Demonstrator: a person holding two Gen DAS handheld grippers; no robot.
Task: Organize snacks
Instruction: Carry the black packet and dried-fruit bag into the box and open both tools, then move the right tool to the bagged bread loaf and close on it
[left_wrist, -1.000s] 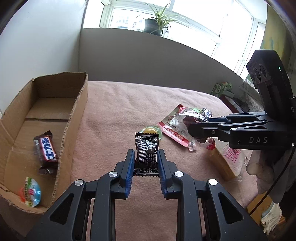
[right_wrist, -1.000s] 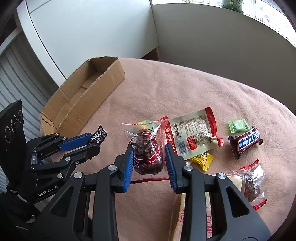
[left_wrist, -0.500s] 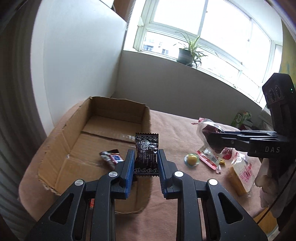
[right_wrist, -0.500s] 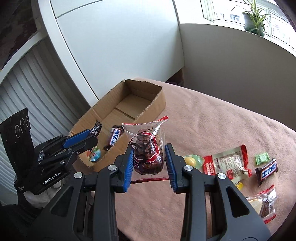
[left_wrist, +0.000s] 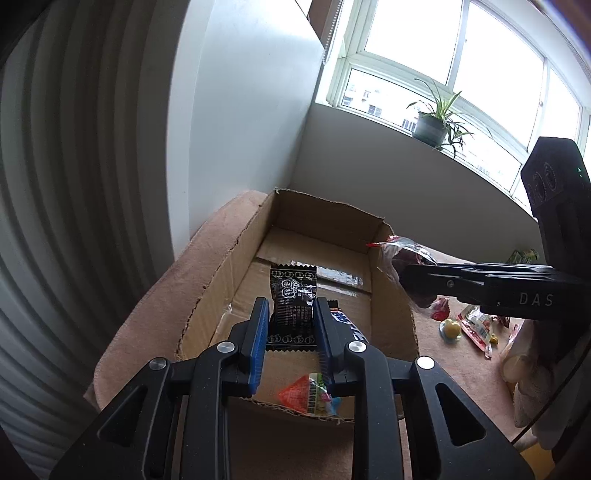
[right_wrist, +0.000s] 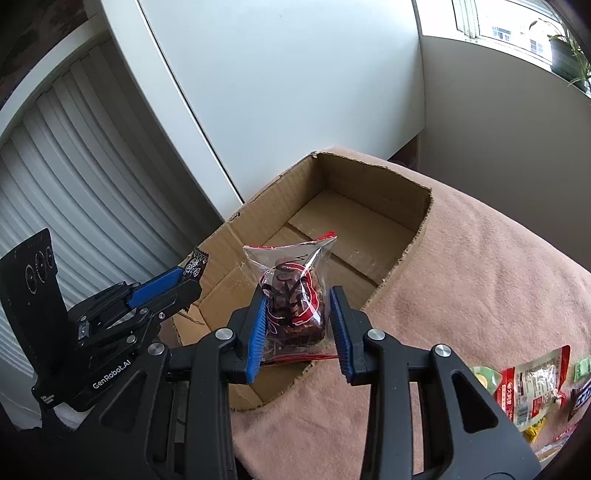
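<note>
— Left gripper?
— Fingers clamped on a black sachet printed with white characters too small to read; held upright above the open cardboard box, near its 6 o'clock end.
— Right gripper?
— Clamped as well, on a clear pouch with red print, dark lumps inside; hanging over the box's rim at about 4 o'clock in the right wrist view. Writing on the pouch not legible.
— Anything readable on the tools?
— "DAS" on the right gripper's side in the left wrist view, "GenRobot.AI" on the left gripper's body in the right wrist view.
— Inside the box?
— A blue-and-white bar, partly hidden behind the left fingers, lettering cut off; at 6 o'clock, a small cup with a red and multicolour lid.
— Outside it?
— On the pink cloth covering the tabletop, at 3 to 4 o'clock: a red and silver packet with dense print, a green sweet, a yellow jelly cup. Packet text unreadable.
</note>
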